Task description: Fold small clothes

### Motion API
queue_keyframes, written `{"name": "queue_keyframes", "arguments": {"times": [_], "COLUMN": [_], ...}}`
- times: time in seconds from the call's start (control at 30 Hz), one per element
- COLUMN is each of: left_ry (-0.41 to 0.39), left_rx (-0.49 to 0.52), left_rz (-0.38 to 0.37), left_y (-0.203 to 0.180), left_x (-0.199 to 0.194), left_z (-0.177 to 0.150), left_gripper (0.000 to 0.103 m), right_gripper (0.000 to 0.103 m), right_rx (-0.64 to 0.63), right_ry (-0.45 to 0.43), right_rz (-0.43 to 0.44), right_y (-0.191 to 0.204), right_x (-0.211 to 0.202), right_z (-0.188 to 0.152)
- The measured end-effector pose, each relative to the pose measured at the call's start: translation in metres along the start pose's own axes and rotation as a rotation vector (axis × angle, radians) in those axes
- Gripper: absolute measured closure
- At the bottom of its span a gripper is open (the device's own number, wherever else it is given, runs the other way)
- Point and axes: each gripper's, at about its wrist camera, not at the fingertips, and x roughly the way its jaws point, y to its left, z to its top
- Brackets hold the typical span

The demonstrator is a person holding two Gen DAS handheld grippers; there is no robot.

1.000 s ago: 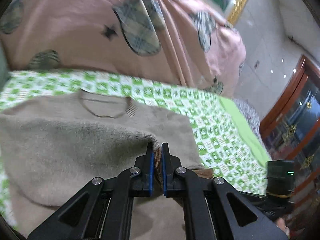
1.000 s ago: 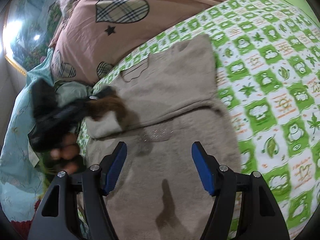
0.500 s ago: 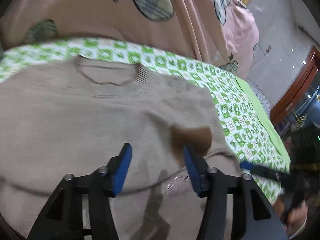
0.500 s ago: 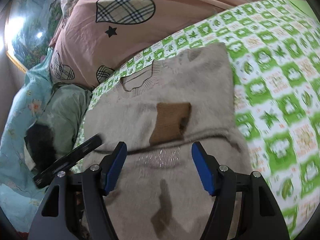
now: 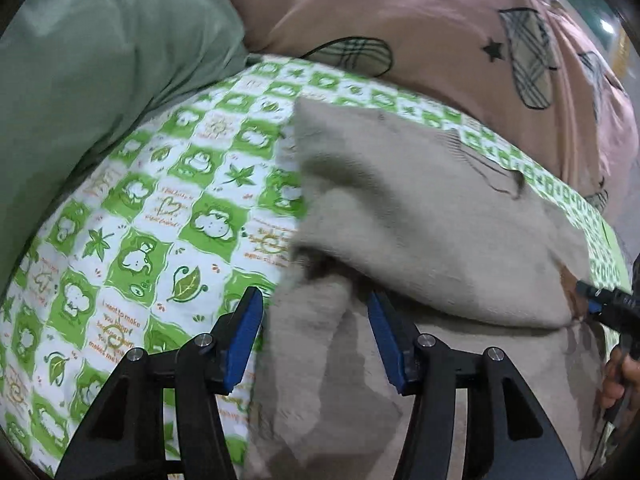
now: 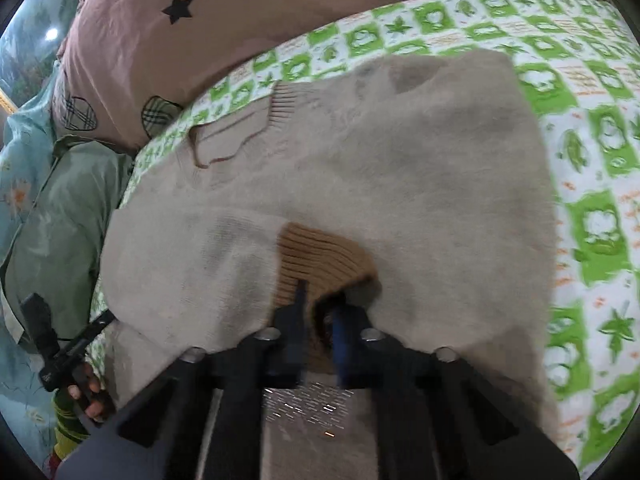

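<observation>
Jaws of the left gripper stand apart, straddling the left edge of the beige knitted sweater without closing on it; jaws of the right gripper are drawn nearly together at the brown ribbed cuff, apparently pinching it, though motion blur leaves the contact uncertain.

Progress: the sweater lies flat on the green-and-white checked bed sheet, neckline toward the pillows. Both sleeves appear already folded across the body, the cuff resting near its centre. Judged from this layout, the sleeve folds are largely done; the lengthwise fold of the body, hem toward collar, seems to remain, as does smoothing.

Surroundings: a pink quilt with plaid heart patches is heaped just beyond the collar, and a pale green pillow lies beside the sheet's left margin. Neither touches the garment. The folded sleeve layers form a thick ridge between the left fingers, which may bunch.
</observation>
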Motion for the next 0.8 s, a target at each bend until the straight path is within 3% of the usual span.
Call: {"name": "queue_keyframes", "arguments": {"times": [0.17,0.27,0.4,0.47,0.53,0.6,0.7,0.8], "left_ry": [0.021,0.004,0.005,0.018,0.0,-0.034,-0.082,-0.076], "left_rx": [0.028,0.017,0.062,0.124,0.118,0.056,-0.05,-0.028], "left_rz": [0.038,0.038,0.03,0.065,0.082,0.056,-0.049,-0.035], "left_y": [-0.008,-0.007,-0.019,-0.032,-0.032,-0.023,-0.006,-0.009], "left_x": [0.025,0.028,0.032,0.037,0.034,0.027,0.016,0.017], "left_z": [0.014,0.025,0.027,0.023,0.024,0.029,0.035,0.036], "left_gripper": [0.05,0.059,0.062,0.072,0.079,0.081,0.081,0.081], "right_gripper": [0.095,0.095,0.095,0.095,0.095,0.095,0.095,0.095], "right_rx": [-0.01,0.015,0.05,0.067,0.081,0.086,0.061,0.067], "right_ry": [-0.203,-0.312,-0.245,-0.204,-0.193,-0.212,-0.291,-0.358], "right_rz": [0.09,0.067,0.02,0.021,0.041,0.08,0.162,0.186], "right_y": [0.017,0.008,-0.013,-0.018,-0.015,-0.007,0.013,0.019], "right_x": [-0.065,-0.101,-0.083,-0.068,-0.062,-0.067,-0.089,-0.11], "right_z": [0.016,0.022,0.023,0.02,0.017,0.022,0.037,0.049]}}
